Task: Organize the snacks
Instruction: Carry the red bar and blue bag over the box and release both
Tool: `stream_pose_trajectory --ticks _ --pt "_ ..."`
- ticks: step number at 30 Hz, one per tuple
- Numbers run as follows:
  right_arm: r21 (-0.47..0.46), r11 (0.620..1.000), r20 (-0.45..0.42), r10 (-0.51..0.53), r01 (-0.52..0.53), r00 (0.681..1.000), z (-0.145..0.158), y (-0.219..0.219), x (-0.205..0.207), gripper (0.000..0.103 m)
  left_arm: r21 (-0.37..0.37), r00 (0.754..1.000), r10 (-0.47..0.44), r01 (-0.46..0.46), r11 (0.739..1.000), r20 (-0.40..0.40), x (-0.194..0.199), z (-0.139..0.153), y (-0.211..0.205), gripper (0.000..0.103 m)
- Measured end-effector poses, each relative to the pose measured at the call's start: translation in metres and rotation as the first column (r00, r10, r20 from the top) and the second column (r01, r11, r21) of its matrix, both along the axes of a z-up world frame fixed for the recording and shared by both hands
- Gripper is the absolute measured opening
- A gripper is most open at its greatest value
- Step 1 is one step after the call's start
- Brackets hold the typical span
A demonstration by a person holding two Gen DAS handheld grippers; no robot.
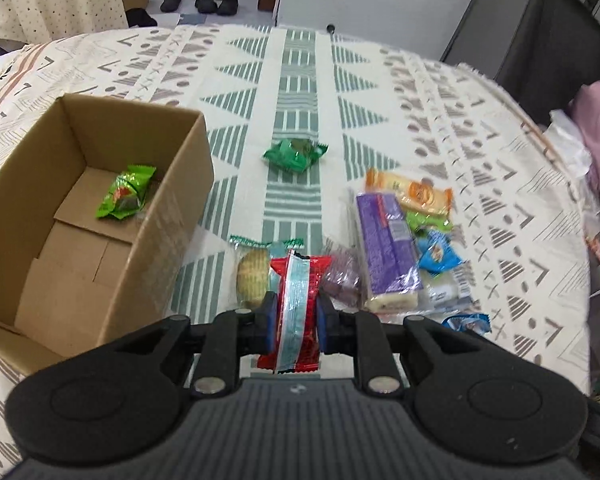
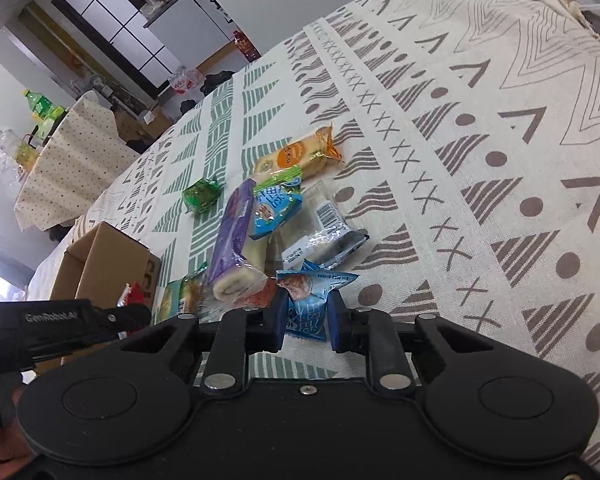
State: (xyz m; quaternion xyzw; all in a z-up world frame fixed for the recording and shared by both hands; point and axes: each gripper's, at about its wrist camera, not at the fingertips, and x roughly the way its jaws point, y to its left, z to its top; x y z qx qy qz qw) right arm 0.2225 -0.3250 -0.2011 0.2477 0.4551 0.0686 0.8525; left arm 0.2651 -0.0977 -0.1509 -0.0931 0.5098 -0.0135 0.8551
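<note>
While both grippers grip thin wrappers, slip is main risk. Left gripper (image 1: 293, 316) pinches red packet (image 1: 296, 312); right gripper (image 2: 307, 320) pinches blue packet (image 2: 306, 306). Beyond: snack pile (image 1: 396, 240) on tablecloth (image 1: 480, 152), box (image 1: 100, 216) at left with green snack (image 1: 125, 197) inside. Crinkly film may slide out before box.

Right gripper (image 2: 307, 322) clamped on blue snack packet (image 2: 306, 312), pads pressing both sides. Beyond it on patterned tablecloth (image 2: 480, 128): purple cake roll (image 2: 233, 240), second blue packet (image 2: 274, 210), orange cracker pack (image 2: 296, 156), clear wrapper (image 2: 324, 232) in pile. Green packet (image 2: 201, 195) apart. Cardboard box (image 2: 108, 268) near table's left edge. Left gripper (image 2: 134, 312) beside box.
</note>
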Motion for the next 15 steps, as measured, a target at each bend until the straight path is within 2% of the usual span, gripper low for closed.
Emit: stream_pose_trajectory --ticks 15 --pt "-0.076 0.997 0.106 0.01 -0.002 0.994 0.051 0.028 -0.01 0.018 -0.043 0.988 0.034 -0.028 0.999 0.151 -0.014 0.047 0.028 0.019"
